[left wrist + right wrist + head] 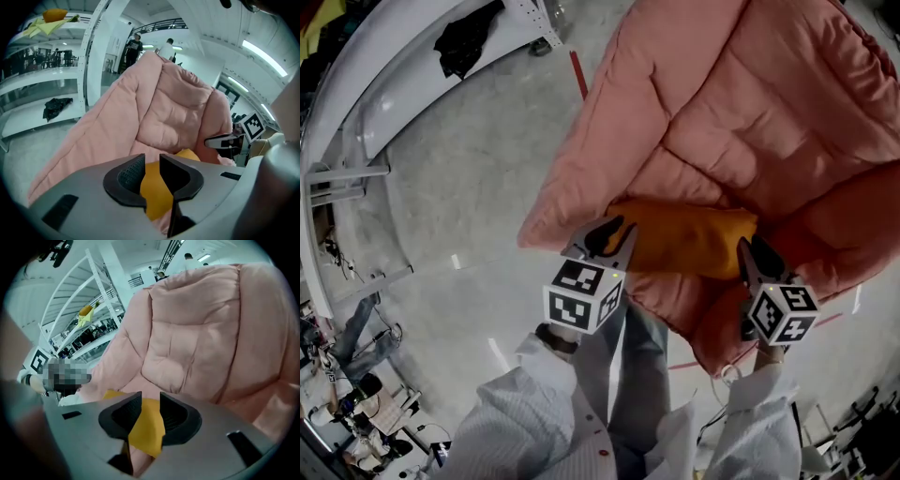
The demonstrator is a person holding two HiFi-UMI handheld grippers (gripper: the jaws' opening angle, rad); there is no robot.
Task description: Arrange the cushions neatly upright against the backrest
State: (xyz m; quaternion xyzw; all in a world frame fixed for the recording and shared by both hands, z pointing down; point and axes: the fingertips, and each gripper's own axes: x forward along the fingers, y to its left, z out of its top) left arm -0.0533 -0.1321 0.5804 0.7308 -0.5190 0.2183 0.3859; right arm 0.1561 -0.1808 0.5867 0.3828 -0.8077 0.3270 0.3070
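An orange-yellow cushion [689,239] lies across the seat of a puffy pink armchair [741,103], below its backrest. My left gripper [614,232] is at the cushion's left end and my right gripper [753,253] at its right end. In the left gripper view the left gripper [151,161] has a narrow gap between its jaws, and the cushion [157,192] shows in that gap. In the right gripper view a corner of the cushion [145,427] hangs loosely between the slightly parted jaws of the right gripper [150,399]. The pink backrest [197,333] rises behind.
Grey concrete floor [459,216] lies left of the armchair, with a red tape line [578,75]. A white curved rack [394,66] carries a black cloth [464,37]. Two people [136,44] stand far off behind the chair.
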